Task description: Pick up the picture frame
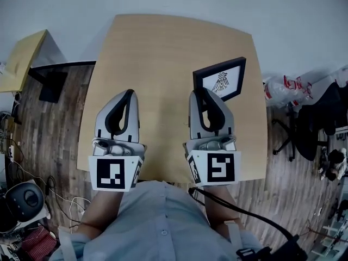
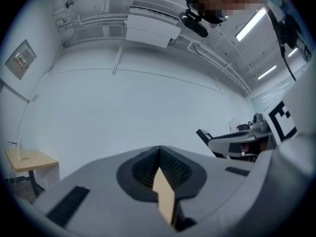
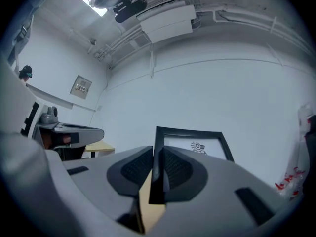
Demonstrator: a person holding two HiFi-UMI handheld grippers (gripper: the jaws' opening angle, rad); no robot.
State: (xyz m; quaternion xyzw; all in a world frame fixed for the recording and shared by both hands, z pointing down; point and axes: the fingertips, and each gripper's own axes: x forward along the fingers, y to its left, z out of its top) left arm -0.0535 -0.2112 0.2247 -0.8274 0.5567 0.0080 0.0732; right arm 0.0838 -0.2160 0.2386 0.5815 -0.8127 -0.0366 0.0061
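Observation:
The picture frame (image 1: 222, 80) is black, with a white sheet and a small dark drawing. It hangs lifted above the wooden table (image 1: 157, 48), tilted, at the right. My right gripper (image 1: 200, 93) is shut on its left edge; in the right gripper view the frame (image 3: 195, 142) stands upright beyond the jaws, its black edge pinched between the pads (image 3: 136, 169). My left gripper (image 1: 129, 93) hovers over the table's left half, beside the right one. Its jaws meet at the tips (image 2: 159, 152) with nothing between them.
A small pale side table (image 1: 24, 58) stands at the far left. At the right are a crumpled plastic bag (image 1: 284, 88) and a black office chair (image 1: 312, 124). Cables and gear lie on the plank floor (image 1: 49, 140) near my feet.

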